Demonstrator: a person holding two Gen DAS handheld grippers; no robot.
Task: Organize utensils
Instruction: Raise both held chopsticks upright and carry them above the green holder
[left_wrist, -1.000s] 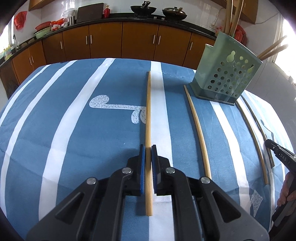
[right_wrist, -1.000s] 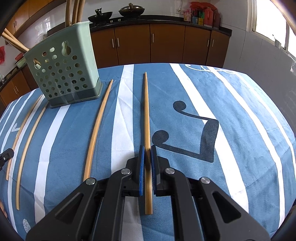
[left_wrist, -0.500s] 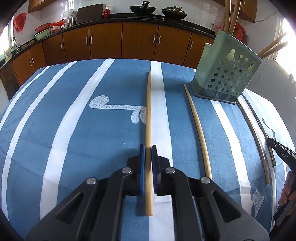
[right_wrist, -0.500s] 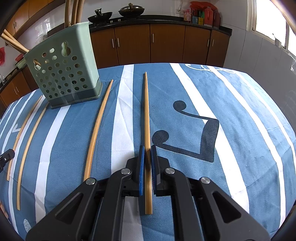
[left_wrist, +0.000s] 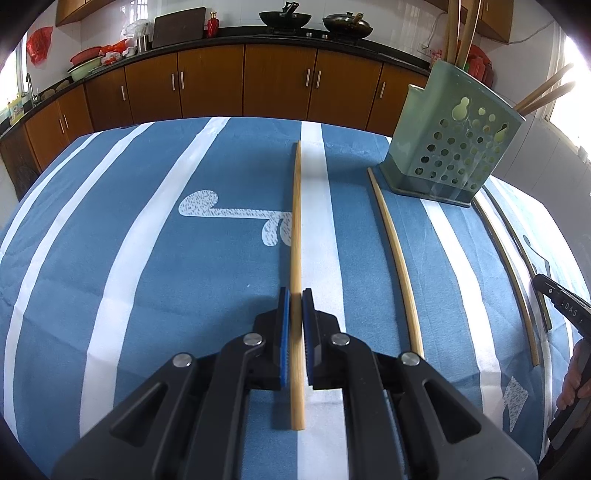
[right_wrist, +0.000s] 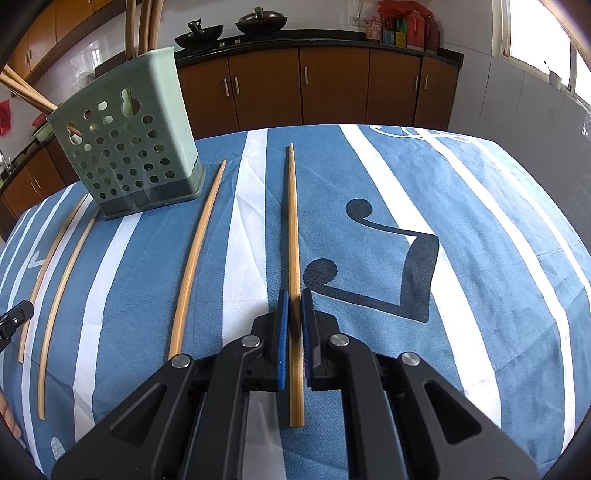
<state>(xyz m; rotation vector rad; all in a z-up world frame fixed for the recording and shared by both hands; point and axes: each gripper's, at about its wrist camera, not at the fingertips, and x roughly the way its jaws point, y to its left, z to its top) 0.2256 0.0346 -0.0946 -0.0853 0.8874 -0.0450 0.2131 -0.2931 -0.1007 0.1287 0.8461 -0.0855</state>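
Observation:
My left gripper (left_wrist: 294, 297) is shut on a bamboo chopstick (left_wrist: 296, 221) that points straight away from me, low over the striped cloth. My right gripper (right_wrist: 293, 297) is likewise shut on a second bamboo chopstick (right_wrist: 291, 221), which casts a thin shadow along its left side. The green perforated utensil holder (left_wrist: 454, 147) stands at the far right in the left wrist view, and the same holder (right_wrist: 129, 147) sits far left in the right wrist view. Several chopsticks stand in it. Between the two grippers lie three loose chopsticks (left_wrist: 395, 254) (left_wrist: 509, 273) (right_wrist: 195, 258).
A blue and white striped tablecloth (left_wrist: 147, 295) covers the table. Brown kitchen cabinets (left_wrist: 277, 85) with a dark counter, woks and bottles run behind it. My right gripper's tip (left_wrist: 561, 304) and a hand (left_wrist: 576, 380) show at the right edge of the left wrist view.

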